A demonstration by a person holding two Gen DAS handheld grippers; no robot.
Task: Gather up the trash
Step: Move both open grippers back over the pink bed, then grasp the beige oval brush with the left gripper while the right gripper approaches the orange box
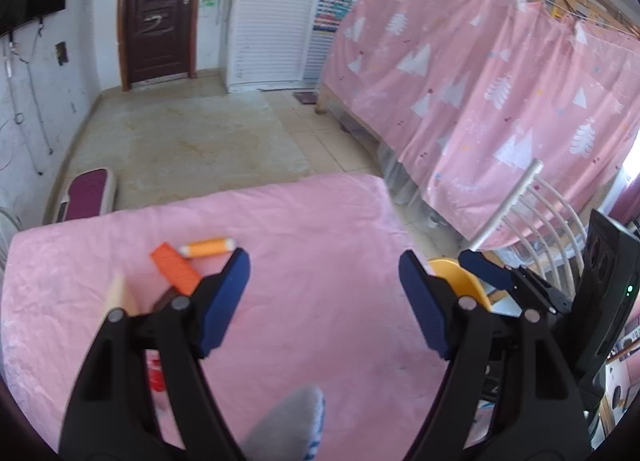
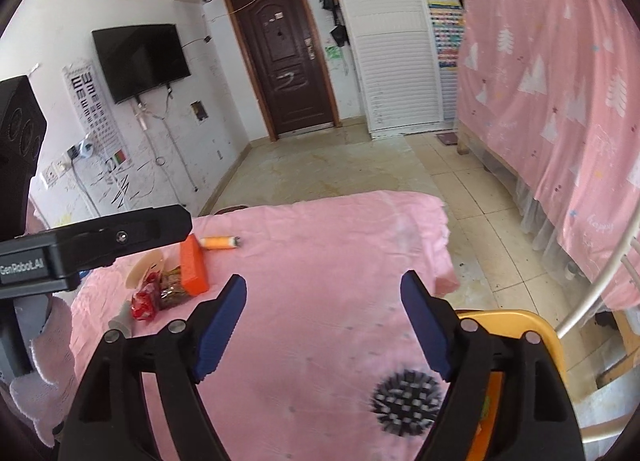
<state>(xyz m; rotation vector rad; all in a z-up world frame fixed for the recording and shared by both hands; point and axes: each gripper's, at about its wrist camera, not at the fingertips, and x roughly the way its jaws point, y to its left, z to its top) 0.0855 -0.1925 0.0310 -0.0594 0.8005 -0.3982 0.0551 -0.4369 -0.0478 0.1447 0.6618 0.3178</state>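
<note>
On the pink-covered table (image 2: 328,261) lie an orange box (image 2: 193,266), an orange tube (image 2: 219,242), red and brown wrappers (image 2: 158,295) and a beige disc (image 2: 141,266). The box (image 1: 175,268) and tube (image 1: 208,246) also show in the left wrist view, beyond my left fingers. My left gripper (image 1: 325,297) is open and empty above the table. My right gripper (image 2: 323,317) is open and empty above the table's near right. A black spiky ball (image 2: 406,397) lies below it. An orange bin (image 2: 520,325) stands at the table's right edge.
A white chair (image 1: 532,213) stands right of the table, next to a pink curtained bunk (image 1: 480,81). A maroon scale (image 1: 86,197) lies on the tiled floor beyond the table. A grey cloth (image 1: 292,425) lies at the near table edge.
</note>
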